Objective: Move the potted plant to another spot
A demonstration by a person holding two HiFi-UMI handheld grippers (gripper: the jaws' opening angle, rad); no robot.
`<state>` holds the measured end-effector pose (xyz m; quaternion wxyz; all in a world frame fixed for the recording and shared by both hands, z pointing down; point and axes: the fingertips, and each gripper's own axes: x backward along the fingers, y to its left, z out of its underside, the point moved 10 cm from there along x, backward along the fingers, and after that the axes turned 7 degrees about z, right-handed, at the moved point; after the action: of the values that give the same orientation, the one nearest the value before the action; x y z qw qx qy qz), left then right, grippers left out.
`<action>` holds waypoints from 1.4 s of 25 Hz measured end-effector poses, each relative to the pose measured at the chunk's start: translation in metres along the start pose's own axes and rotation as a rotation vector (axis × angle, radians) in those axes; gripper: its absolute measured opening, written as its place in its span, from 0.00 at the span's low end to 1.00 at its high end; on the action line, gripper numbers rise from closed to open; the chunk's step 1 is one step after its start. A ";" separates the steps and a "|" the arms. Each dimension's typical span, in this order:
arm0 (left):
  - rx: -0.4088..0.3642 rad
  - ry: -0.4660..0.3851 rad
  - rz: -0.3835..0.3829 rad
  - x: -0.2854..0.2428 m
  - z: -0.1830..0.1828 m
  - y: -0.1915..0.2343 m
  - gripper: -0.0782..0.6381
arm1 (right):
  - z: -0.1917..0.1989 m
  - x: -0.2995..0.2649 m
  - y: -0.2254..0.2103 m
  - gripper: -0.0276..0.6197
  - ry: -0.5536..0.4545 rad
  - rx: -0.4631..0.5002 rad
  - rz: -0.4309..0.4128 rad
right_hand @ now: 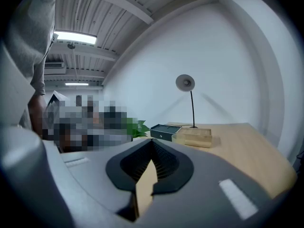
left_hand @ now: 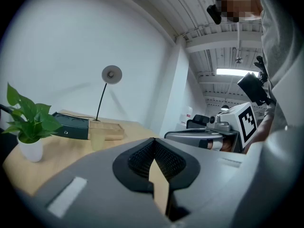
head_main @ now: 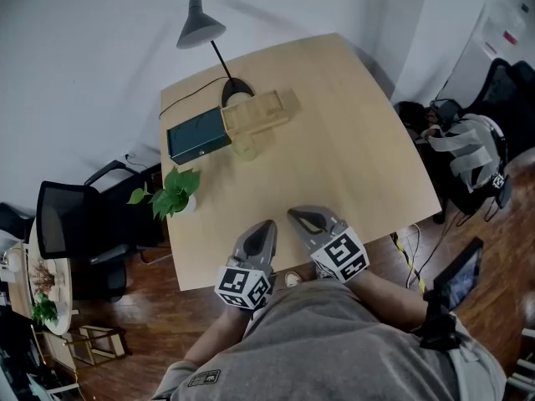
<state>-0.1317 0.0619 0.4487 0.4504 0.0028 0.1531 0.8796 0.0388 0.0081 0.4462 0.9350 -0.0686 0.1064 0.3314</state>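
The potted plant (head_main: 174,192), green leaves in a small white pot, stands at the left edge of the wooden table (head_main: 351,140). From the left gripper view the plant (left_hand: 28,127) sits far left; from the right gripper view only its leaves (right_hand: 135,127) show. Both grippers hover over the near table edge, well apart from the plant. My left gripper (head_main: 266,226) is shut with nothing between its jaws. My right gripper (head_main: 303,216), just right of it, is shut and empty too.
A dark green box (head_main: 197,136), a wooden tray (head_main: 255,113) and a grey desk lamp (head_main: 201,25) stand at the table's far side. A black chair (head_main: 71,224) is left of the table, another chair with bags (head_main: 476,153) to the right.
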 end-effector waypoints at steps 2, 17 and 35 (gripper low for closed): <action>0.000 -0.002 -0.005 0.003 -0.001 0.001 0.11 | 0.000 -0.003 0.003 0.05 0.002 -0.001 -0.009; -0.005 -0.001 0.008 0.006 -0.003 0.006 0.11 | -0.002 -0.008 0.012 0.05 0.016 0.008 -0.027; 0.006 0.005 0.027 0.013 -0.003 0.011 0.11 | -0.002 -0.009 0.018 0.05 0.017 0.010 0.005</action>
<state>-0.1483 0.0654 0.4472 0.4381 0.0042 0.1568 0.8851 0.0201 0.0162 0.4454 0.9335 -0.0664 0.1163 0.3327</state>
